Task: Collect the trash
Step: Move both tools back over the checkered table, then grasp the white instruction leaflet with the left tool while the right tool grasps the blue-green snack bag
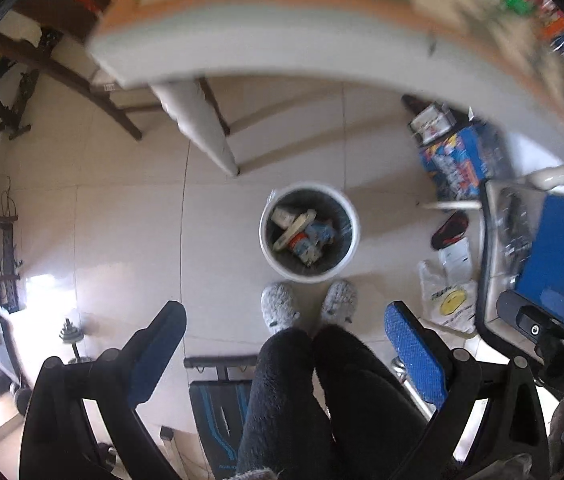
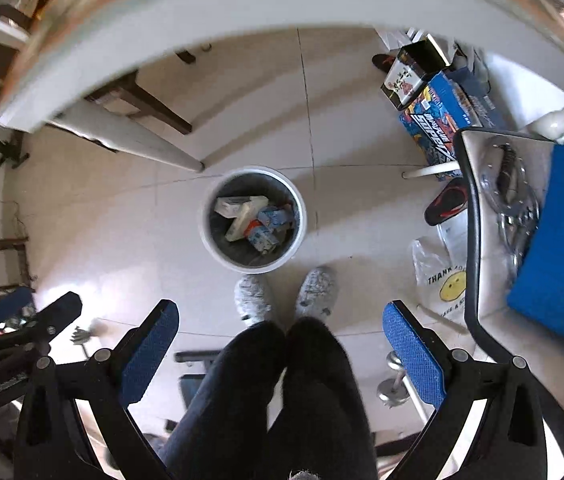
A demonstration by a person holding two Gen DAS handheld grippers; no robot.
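A white round trash bin (image 1: 348,216) stands on the tiled floor below me, also in the right wrist view (image 2: 206,216). It holds several pieces of trash (image 1: 302,234): pale boxes and blue-and-orange cartons (image 2: 258,222). My left gripper (image 1: 288,344) is open and empty, high above the floor, short of the bin. My right gripper (image 2: 282,340) is open and empty too, beside the left one. The right gripper's body shows at the right of the left wrist view (image 1: 534,324); the left gripper's body shows at the left of the right wrist view (image 2: 42,328).
The person's dark-trousered legs (image 1: 314,392) and grey slippers (image 2: 314,290) stand just short of the bin. The white table edge (image 1: 282,56) arches overhead, its leg (image 1: 206,128) beyond the bin. A chair with a blue cushion (image 2: 562,240), a plastic bag (image 2: 438,280), boxes (image 2: 438,120) and a slipper (image 2: 446,202) lie right.
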